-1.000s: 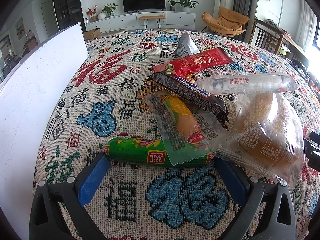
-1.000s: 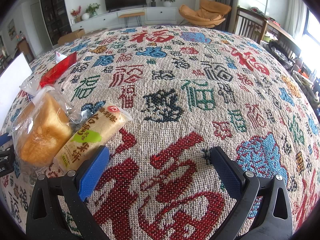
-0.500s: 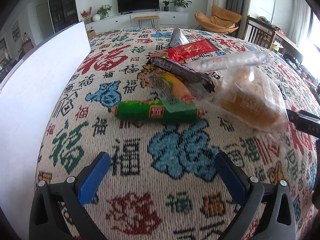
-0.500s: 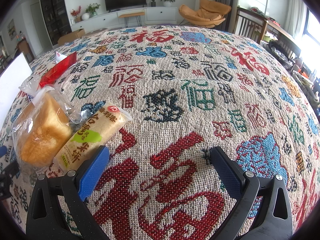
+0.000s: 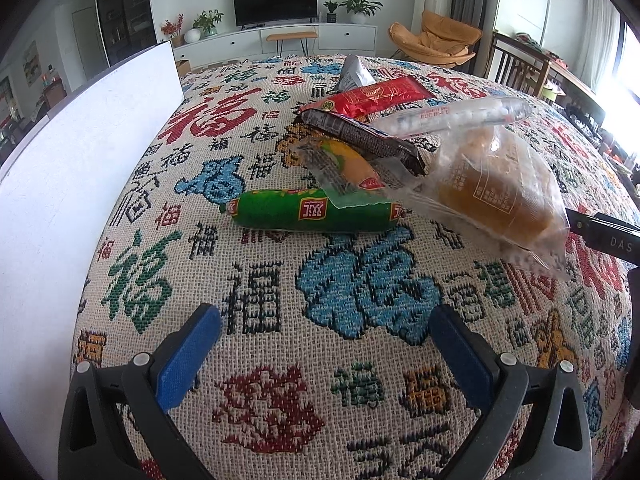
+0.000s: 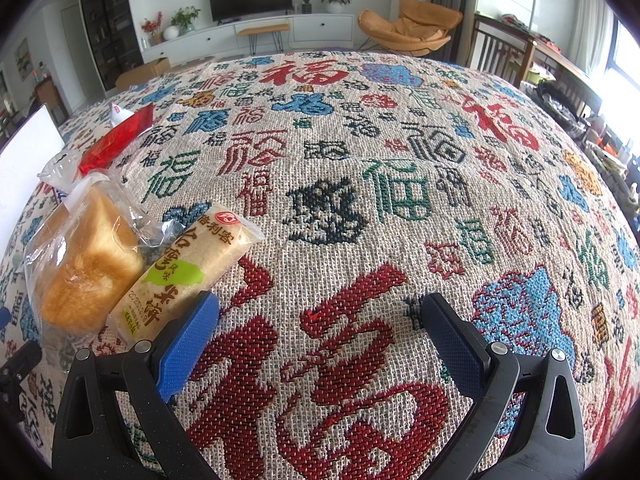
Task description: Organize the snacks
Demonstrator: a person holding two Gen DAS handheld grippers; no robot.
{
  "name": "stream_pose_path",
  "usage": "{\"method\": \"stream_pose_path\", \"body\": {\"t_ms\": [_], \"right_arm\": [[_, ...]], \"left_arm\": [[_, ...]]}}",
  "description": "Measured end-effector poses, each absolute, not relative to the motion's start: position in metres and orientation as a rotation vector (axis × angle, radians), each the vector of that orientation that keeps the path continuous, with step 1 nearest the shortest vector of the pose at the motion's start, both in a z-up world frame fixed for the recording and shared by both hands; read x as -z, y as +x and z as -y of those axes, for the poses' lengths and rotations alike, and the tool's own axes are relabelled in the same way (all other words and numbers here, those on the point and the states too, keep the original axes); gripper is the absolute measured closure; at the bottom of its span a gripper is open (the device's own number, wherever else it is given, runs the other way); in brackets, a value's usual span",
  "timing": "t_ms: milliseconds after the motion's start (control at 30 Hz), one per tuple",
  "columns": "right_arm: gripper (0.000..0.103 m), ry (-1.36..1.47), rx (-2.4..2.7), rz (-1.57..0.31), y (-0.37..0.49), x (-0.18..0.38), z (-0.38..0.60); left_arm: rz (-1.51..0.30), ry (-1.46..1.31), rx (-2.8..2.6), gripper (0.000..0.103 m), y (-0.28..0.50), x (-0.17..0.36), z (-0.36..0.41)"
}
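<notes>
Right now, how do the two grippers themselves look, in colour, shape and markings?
Both look alike. The left gripper and the right gripper each have two black plastic arms with triangular cut-outs and small silver screws. The jaws carry flat blue textured pads. In the left wrist view, the other gripper's black body shows white letters "DAS". No cables or sleeves are visible.

woven tablecloth [image 6: 360, 208] with colourful characters; white board [image 5: 72, 184] standing left; tv [image 5: 276, 2], orange chair [image 6: 408, 28] behind.
</notes>
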State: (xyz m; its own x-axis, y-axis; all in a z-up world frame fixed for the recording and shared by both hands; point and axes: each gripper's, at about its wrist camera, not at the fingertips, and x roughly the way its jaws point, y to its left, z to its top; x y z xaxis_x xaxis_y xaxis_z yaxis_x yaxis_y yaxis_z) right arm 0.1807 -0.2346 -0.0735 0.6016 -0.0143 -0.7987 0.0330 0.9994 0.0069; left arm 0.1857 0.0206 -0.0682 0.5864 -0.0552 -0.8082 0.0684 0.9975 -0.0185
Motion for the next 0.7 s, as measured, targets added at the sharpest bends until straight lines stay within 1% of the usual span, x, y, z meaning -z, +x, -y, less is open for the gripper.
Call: {"method": "stream_pose_path", "body": {"t_ms": [600,700], "right_arm": [[0.000,0.022,0.027,-0.926,0.181,0.073,0.235],[0.001,0.002,-0.016,-0.957,0.184,0.072,0.238]], "left_arm": [[-0.940,0.027,0.107,0.000,0.172,0.068,-0.029],[-0.939,0.025,0.108,0.000,0.173,0.068,-0.030]]}}
